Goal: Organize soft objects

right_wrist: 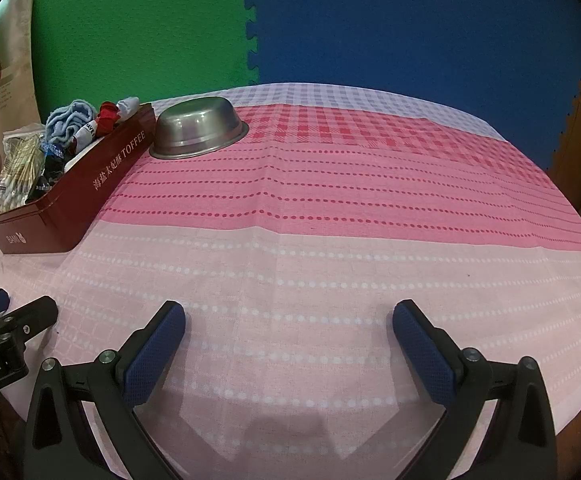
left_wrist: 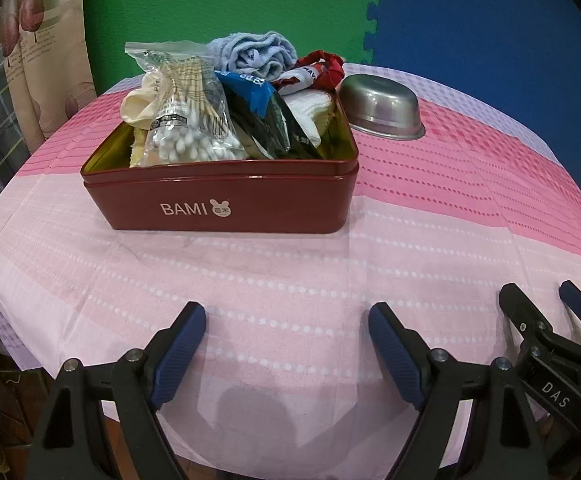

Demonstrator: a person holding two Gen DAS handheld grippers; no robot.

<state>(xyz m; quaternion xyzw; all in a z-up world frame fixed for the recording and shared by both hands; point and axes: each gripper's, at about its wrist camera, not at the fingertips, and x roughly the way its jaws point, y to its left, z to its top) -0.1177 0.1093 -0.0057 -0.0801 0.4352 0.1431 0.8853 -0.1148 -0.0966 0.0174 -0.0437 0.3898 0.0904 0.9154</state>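
Observation:
A dark red tin (left_wrist: 226,204) marked BAMI stands on the table, packed with soft things: a clear bag of cotton swabs (left_wrist: 186,120), a light blue towel (left_wrist: 254,54), a red and white cloth (left_wrist: 314,72), a blue and black packet (left_wrist: 258,116) and a white cloth (left_wrist: 314,110). The right wrist view shows the tin (right_wrist: 70,196) at far left. My left gripper (left_wrist: 286,320) hovers open over the near tablecloth, nothing between its fingers. My right gripper (right_wrist: 288,316) is open too, empty, beside the left one; it shows in the left wrist view (left_wrist: 542,300).
An upturned steel bowl (left_wrist: 382,110) sits right of the tin, also in the right wrist view (right_wrist: 198,130). A pink patterned tablecloth (right_wrist: 330,208) covers the round table. Green and blue foam mats (right_wrist: 370,20) stand behind. A curtain (left_wrist: 42,40) hangs at left.

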